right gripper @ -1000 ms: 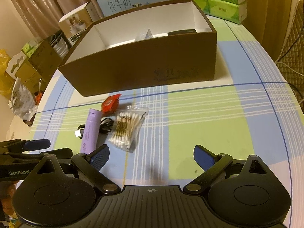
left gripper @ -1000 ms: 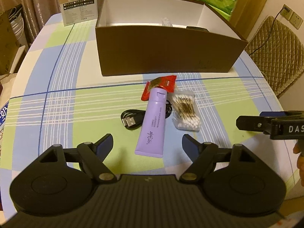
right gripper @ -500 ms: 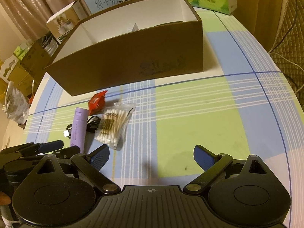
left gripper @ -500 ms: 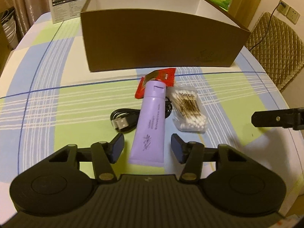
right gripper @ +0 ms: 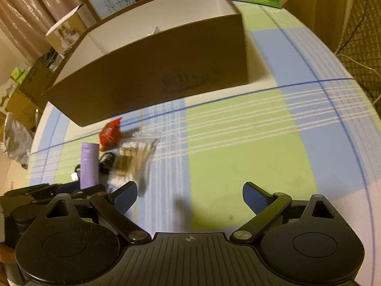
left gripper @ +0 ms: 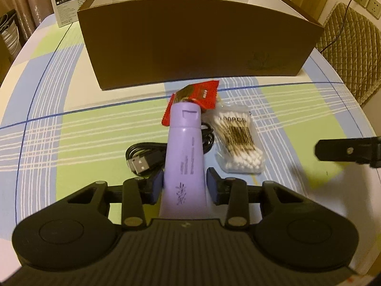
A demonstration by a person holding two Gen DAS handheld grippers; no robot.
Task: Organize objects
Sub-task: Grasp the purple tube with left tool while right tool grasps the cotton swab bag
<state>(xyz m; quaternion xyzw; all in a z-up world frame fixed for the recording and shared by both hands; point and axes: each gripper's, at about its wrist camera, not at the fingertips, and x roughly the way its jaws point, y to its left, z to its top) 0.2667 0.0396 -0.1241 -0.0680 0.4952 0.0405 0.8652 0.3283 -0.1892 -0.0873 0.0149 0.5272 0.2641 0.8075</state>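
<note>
Lilac plastic fills the gap of my left claw [left gripper: 184, 186]: the tube [left gripper: 185, 152] lies flat on the desk [left gripper: 71, 143], cap pointing away toward the brown box [left gripper: 200, 43], and my two blue pads sit either side of its wide crimped end. The right pad looks just shy of the tube and the left one is at its edge, so I judge the claw nearly closed around it but not yet gripping.

The tube's cap rests on the corner of a red packet [left gripper: 200, 93]. A black cable [left gripper: 142, 159] runs beneath the tube, its plug just left of my left pad, and a bag of cotton swabs [left gripper: 238, 143] lies just to the right. My right claw [right gripper: 189, 196] hangs wide open over bare checked cloth and holds nothing.

To do this well I should squeeze evenly and gently, since a soft tube will buckle or squirt forward if pinched hard near its flat end. Gripping slightly further up the body would probably hold better. I should lift straight up first, so the cable underneath does not drag along and the packet is not flicked aside. Then I carry it over the near wall of the box, clearing the rim before I lower it inside.
</note>
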